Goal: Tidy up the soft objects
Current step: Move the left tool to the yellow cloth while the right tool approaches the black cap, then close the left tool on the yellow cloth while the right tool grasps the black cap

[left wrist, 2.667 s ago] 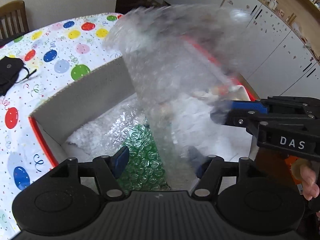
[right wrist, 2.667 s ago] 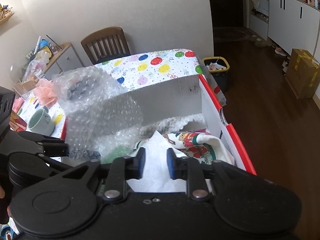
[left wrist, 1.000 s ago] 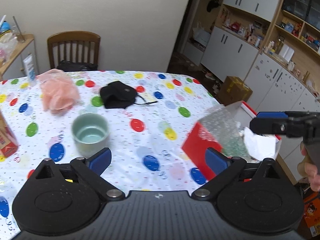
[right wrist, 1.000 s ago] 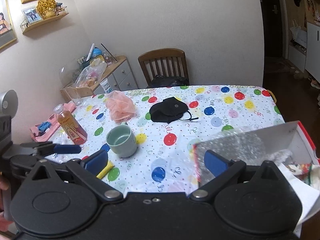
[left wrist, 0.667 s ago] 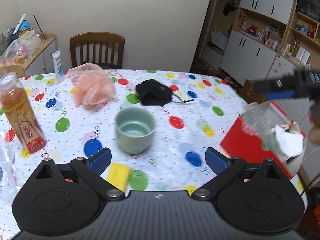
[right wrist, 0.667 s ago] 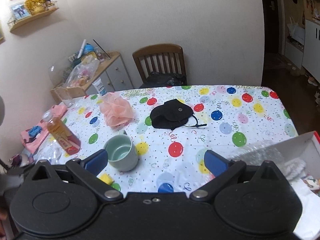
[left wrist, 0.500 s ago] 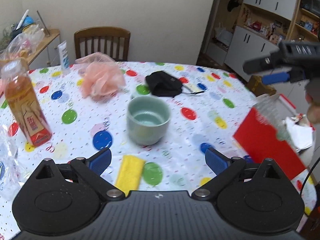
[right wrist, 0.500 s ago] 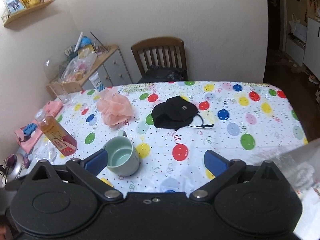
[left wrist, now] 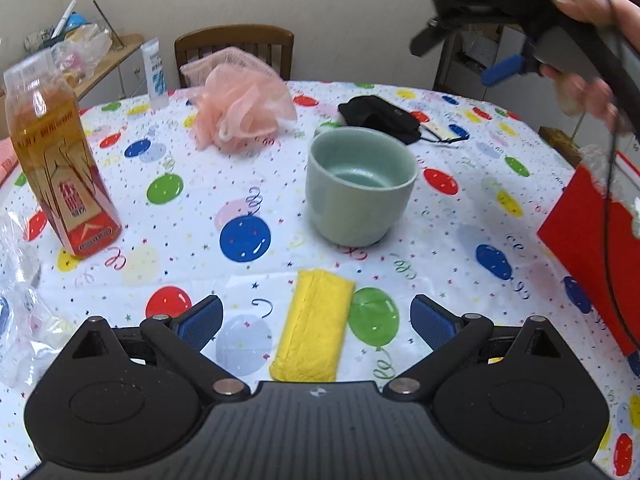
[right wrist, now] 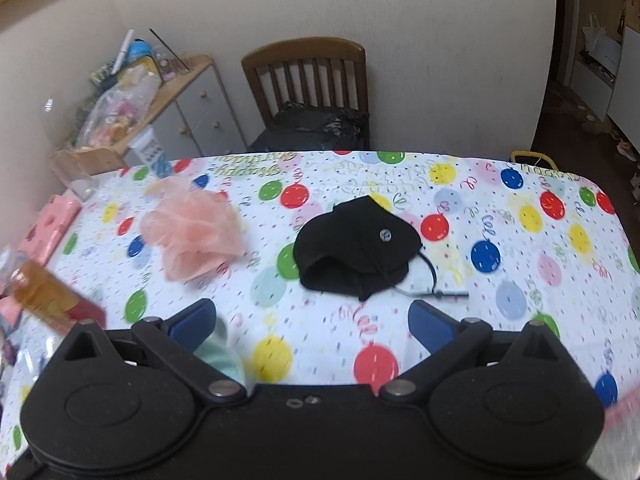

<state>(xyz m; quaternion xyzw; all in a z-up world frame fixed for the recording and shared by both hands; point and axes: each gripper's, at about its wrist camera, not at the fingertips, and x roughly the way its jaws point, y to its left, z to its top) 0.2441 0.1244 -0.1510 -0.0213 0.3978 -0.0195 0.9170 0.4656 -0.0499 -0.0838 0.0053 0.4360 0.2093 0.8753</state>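
- My left tool (left wrist: 315,322) is spread wide, holding nothing, low over the counter (left wrist: 452,216).
- Yellow sponge (left wrist: 314,326): fuzzy rectangular pad lying flat between its fingers, long axis pointing away toward the glazed green cup (left wrist: 360,186).
- Right tool (right wrist: 312,326) also wide apart, nothing held; black fabric mask (right wrist: 356,250) and pink mesh pouf (right wrist: 196,232) lie ahead of it.

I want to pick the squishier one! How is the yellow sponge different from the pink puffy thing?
The yellow sponge is a flat, smooth-edged block; the pink puffy thing is a ruffled, see-through mesh ball. The sponge lies close, between the open fingers of the left gripper; the puff sits farther back, near the chair. Both look soft, rest on the balloon tablecloth, and neither is held.
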